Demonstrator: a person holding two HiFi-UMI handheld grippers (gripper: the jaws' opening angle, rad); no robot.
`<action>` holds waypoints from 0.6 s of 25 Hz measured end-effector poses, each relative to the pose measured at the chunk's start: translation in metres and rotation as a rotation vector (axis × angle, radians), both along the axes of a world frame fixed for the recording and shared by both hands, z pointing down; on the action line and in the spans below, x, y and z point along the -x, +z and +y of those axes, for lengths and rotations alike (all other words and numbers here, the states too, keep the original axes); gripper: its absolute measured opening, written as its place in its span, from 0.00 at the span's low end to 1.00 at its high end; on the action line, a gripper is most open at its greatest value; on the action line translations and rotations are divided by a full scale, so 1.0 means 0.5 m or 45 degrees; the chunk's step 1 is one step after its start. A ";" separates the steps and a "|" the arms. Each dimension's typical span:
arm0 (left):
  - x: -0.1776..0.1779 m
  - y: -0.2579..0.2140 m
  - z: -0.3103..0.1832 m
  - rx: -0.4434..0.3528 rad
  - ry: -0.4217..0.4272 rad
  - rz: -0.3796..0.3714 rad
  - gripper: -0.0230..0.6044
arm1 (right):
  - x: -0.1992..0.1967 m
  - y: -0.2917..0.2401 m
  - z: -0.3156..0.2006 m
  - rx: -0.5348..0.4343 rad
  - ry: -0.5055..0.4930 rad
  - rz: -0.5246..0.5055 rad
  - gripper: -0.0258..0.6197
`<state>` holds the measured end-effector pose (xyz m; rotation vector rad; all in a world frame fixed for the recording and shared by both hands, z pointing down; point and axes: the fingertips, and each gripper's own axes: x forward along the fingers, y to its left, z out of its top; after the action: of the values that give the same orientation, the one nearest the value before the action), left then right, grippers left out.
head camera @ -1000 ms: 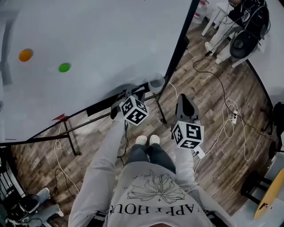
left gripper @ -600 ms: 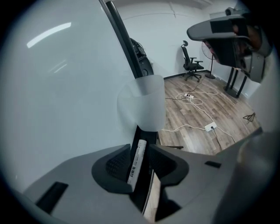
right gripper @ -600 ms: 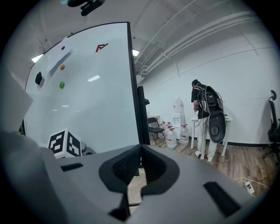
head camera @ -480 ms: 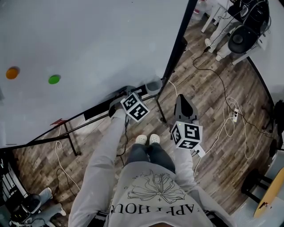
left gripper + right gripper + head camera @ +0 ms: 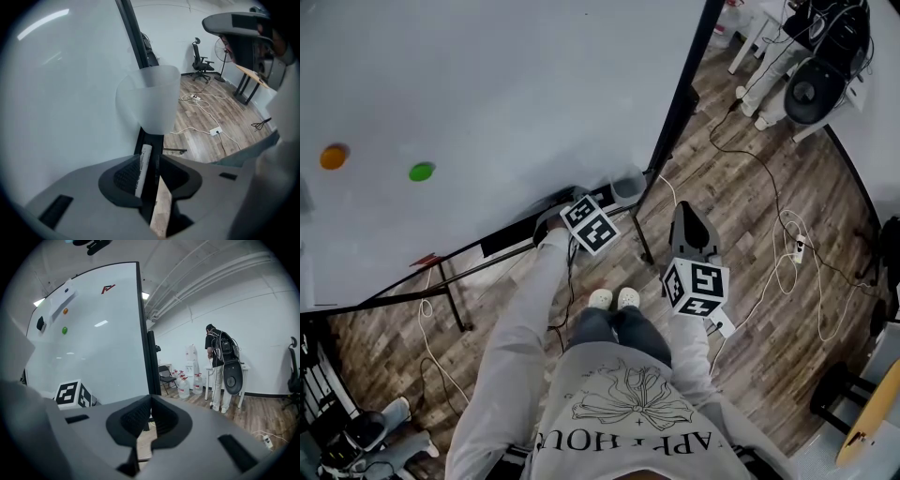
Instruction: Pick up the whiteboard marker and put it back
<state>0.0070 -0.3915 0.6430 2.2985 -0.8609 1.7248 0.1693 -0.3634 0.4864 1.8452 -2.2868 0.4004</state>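
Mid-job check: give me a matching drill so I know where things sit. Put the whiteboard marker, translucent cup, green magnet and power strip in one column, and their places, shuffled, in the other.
Things
1. whiteboard marker
2. translucent cup
3. green magnet
4. power strip

Places
A. on the wooden floor
B. stuck on the face of the whiteboard
C. lying along the black tray
D. at the tray's far end, beside the black post

Pairs: 1-C, 2-D, 3-B, 4-A
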 end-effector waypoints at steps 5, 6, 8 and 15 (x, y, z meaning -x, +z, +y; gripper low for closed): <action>0.001 -0.003 0.000 0.001 0.009 -0.010 0.23 | 0.000 -0.012 0.000 -0.013 0.003 0.004 0.04; 0.001 -0.003 0.000 -0.007 0.017 -0.022 0.23 | 0.000 -0.014 0.000 -0.015 0.003 0.006 0.04; 0.001 -0.004 -0.001 -0.024 0.034 -0.044 0.23 | 0.000 -0.016 0.001 -0.018 0.002 0.010 0.04; -0.001 0.004 0.001 0.013 0.039 -0.019 0.20 | -0.003 -0.012 0.007 -0.012 0.001 0.009 0.04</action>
<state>0.0078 -0.3909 0.6451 2.3069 -0.8220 1.7565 0.1707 -0.3599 0.4802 1.8491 -2.2872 0.3834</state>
